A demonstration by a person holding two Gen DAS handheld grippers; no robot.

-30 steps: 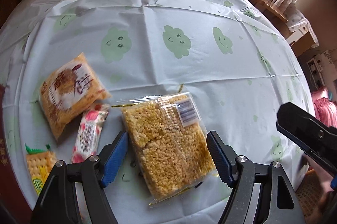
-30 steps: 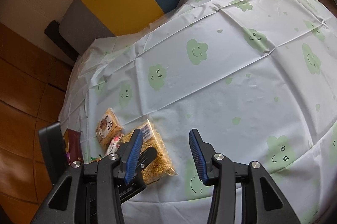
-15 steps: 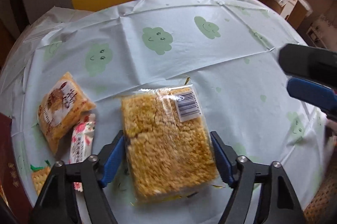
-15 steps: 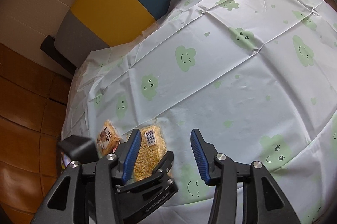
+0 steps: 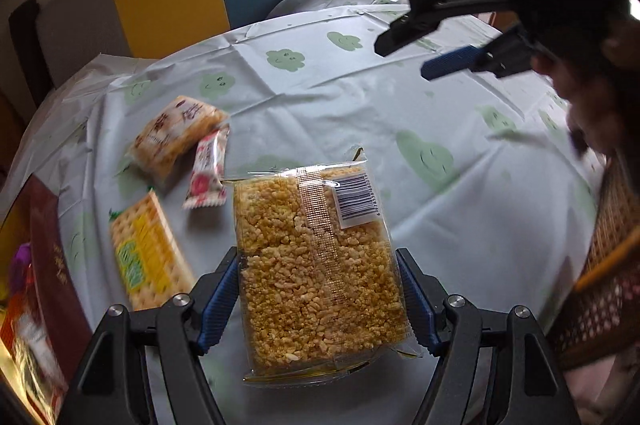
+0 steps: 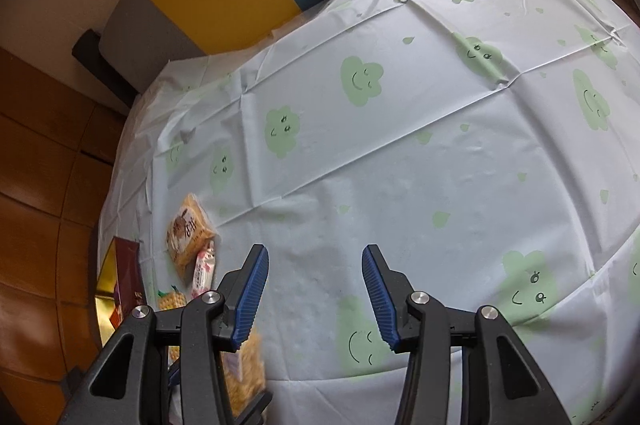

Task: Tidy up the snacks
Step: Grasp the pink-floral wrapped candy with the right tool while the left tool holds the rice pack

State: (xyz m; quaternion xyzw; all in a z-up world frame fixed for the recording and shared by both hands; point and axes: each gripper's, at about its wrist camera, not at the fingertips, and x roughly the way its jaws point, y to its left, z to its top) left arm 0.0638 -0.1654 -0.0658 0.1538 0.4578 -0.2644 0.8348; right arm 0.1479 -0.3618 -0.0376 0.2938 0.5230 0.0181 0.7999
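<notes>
The left gripper [image 5: 318, 295] clamps a clear packet of puffed-rice cake [image 5: 316, 265] between its blue pads, both pressed against the packet's long sides, barcode label facing up, above a tablecloth [image 5: 400, 113] printed with green smiling clouds. To the packet's left lie a yellow cracker pack [image 5: 146, 253], a pink-and-white candy bar [image 5: 208, 169] and an orange biscuit pouch [image 5: 176, 133], the last two touching; a dark red box [image 5: 52, 265] sits at the table edge. The right gripper [image 6: 316, 297] hangs over bare cloth, fingers spread wide and holding nothing. A woven basket [image 5: 604, 265] stands at right.
</notes>
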